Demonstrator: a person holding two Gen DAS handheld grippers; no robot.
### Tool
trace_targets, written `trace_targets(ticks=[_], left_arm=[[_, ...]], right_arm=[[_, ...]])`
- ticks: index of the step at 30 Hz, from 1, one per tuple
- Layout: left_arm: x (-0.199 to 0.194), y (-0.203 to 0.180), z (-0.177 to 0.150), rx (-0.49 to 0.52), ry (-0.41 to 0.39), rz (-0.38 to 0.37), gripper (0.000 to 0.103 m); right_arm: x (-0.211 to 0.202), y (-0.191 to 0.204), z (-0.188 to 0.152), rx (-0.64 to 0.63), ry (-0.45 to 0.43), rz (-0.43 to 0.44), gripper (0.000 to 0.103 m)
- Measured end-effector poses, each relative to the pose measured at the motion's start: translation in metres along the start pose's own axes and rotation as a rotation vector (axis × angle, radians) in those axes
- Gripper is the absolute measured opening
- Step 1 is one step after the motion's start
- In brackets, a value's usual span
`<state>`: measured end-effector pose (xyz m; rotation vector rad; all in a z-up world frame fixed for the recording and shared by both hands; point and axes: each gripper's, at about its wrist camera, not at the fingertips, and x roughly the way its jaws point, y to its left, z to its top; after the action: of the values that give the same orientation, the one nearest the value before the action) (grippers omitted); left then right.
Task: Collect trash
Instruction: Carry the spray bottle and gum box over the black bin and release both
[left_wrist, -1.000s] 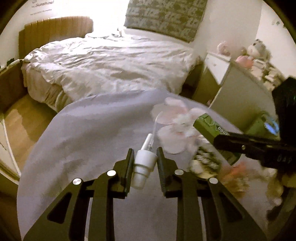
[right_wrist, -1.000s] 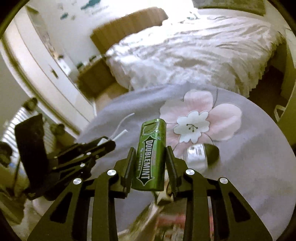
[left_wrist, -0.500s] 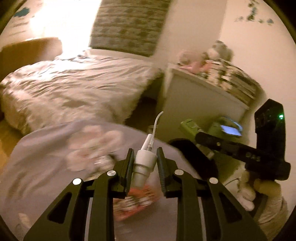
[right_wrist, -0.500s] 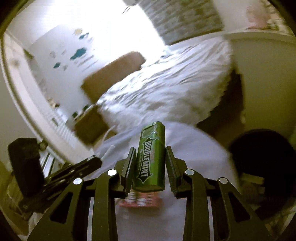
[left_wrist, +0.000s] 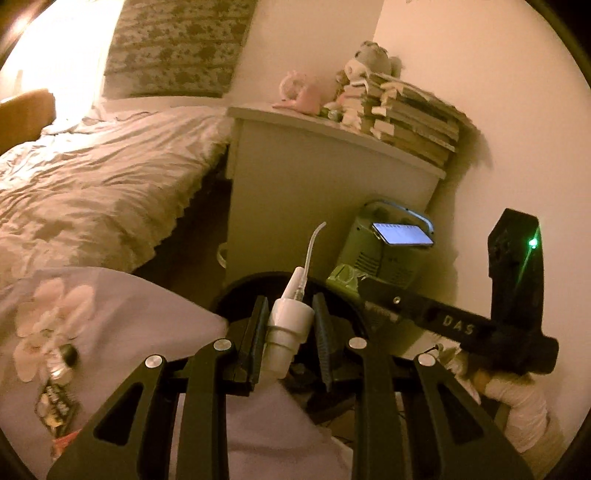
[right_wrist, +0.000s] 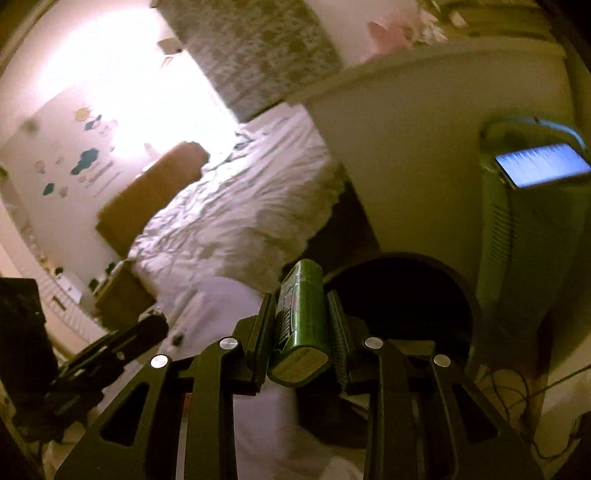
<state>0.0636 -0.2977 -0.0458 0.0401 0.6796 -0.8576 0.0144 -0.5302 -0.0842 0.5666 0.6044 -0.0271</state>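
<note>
A rumpled white bed (left_wrist: 92, 173) fills the far left of the room, with a pale cabinet (left_wrist: 317, 184) beside it bearing stacked books (left_wrist: 410, 110) and soft toys (left_wrist: 369, 62). Nearer lies a grey table cover (left_wrist: 129, 321) printed with a flower, where a small jar (left_wrist: 64, 360) and a wrapper (left_wrist: 57, 404) lie. Beyond the cover's edge stands a round black bin (right_wrist: 399, 295), next to a green appliance (left_wrist: 384, 247) topped by a lit phone (left_wrist: 402, 234). The left gripper (left_wrist: 290, 325) is clamped on a white nozzle (left_wrist: 286, 332) with a thin curved tube, held at the bin's rim. The right gripper (right_wrist: 301, 325) has just been narrowing its jaws, pinching a green gum bottle (right_wrist: 301, 321) at the bin's opening.
</note>
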Motion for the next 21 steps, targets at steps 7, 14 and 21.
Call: trace_targets(ticks=[7,14,21], left_arm=[[0.030,-0.008,-0.001,0.018,0.043,-0.006,0.024],[0.049,-0.006,-0.005,0.023,0.079,-0.006,0.025],[0.061,-0.011,-0.005,0.038,0.093,0.002,0.025]], right_arm=[[0.017,-0.027,-0.001,0.036,0.017,-0.026,0.029],[0.031,-0.042,-0.005,0.068,0.040,-0.048,0.029],[0.038,-0.047,-0.010,0.086,0.059,-0.067,0.029]])
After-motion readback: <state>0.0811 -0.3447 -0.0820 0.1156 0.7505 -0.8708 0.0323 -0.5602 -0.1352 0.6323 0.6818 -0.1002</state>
